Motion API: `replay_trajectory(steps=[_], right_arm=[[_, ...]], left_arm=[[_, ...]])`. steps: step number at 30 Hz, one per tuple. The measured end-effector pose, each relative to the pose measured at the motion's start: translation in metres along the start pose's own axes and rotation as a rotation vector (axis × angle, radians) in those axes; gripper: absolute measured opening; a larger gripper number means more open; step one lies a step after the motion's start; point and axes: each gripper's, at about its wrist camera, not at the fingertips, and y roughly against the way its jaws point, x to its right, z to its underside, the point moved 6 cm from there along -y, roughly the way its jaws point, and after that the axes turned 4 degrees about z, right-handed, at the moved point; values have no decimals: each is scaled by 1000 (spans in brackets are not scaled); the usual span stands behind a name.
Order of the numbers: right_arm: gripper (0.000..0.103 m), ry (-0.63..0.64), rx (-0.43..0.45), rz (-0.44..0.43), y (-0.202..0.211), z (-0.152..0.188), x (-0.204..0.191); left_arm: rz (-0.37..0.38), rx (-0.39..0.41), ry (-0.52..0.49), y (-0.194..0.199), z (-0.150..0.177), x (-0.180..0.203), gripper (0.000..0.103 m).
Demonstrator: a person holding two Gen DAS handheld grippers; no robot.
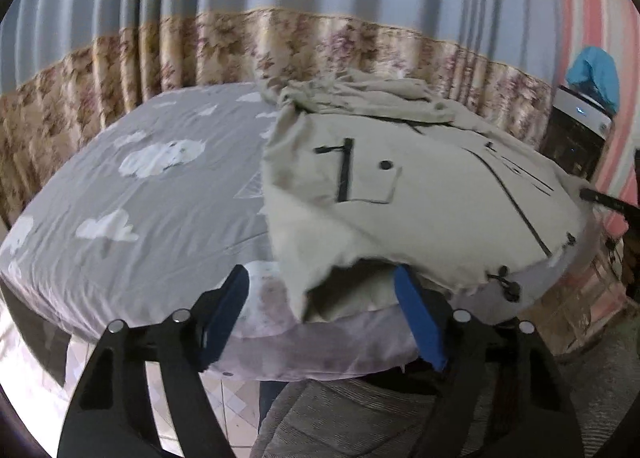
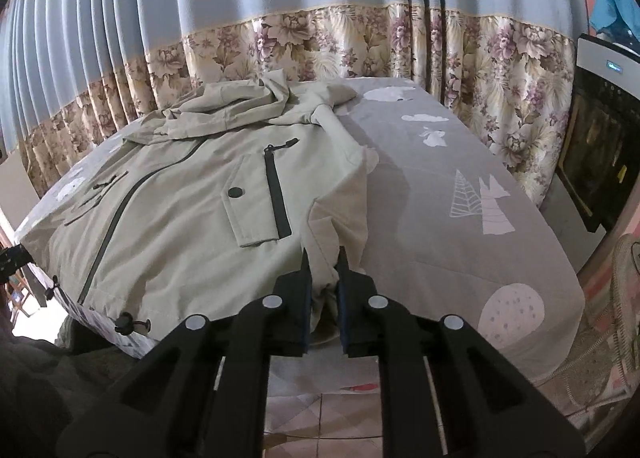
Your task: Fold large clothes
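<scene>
A beige jacket [image 2: 192, 197] is spread front-up on a tabletop covered by a grey printed sheet [image 2: 460, 217], its hood bunched at the far end near the floral curtain [image 2: 360, 45]. In the left wrist view, the left gripper [image 1: 320, 282] is held wide open at the jacket's [image 1: 400, 193] near hem, where a lifted corner of fabric is seen between the blue pads [image 1: 420, 322] without being pinched. In the right wrist view, the right gripper [image 2: 324, 262] is closed on the jacket's edge at the hem, the cloth being gathered between its fingers. A dark cabinet [image 2: 600, 161] is seen at the far right.
</scene>
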Motion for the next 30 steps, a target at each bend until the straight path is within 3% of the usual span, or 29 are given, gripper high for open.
replay_trajectory(steps=[4, 5, 7, 8, 9, 10, 13, 17, 20, 24, 27, 30], right_arm=[[12, -13, 5, -10, 1, -1, 1], [12, -12, 7, -10, 1, -1, 0], [12, -13, 11, -13, 2, -2, -1], [12, -13, 13, -12, 3, -3, -1], [12, -16, 15, -13, 4, -4, 0], [11, -16, 14, -13, 4, -4, 2], [10, -41, 22, -10, 7, -13, 8], [10, -29, 81, -27, 15, -47, 5], [10, -10, 135, -51, 15, -85, 0], [10, -12, 161, -54, 1, -142, 3], [10, -80, 183, -82, -14, -187, 13], [10, -57, 207, -54, -43, -235, 10]], left_arm=[[-19, 1, -45, -7, -1, 6, 75], [-22, 0, -32, -9, -2, 4, 69], [-33, -10, -32, -13, -3, 2, 49], [-60, -29, -53, -18, -3, 1, 23], [-68, -32, -59, -18, -3, 0, 8], [-74, -26, -56, -18, -5, -3, 5], [-59, 9, -3, -11, -19, -14, 4], [-74, 69, -20, -4, -58, -22, 4], [-70, 106, -36, -5, -101, -28, 4], [-5, 113, 36, -17, -163, -58, 4], [-21, 133, 38, -34, -202, -77, 4], [-31, 144, 16, -65, -246, -87, 4]])
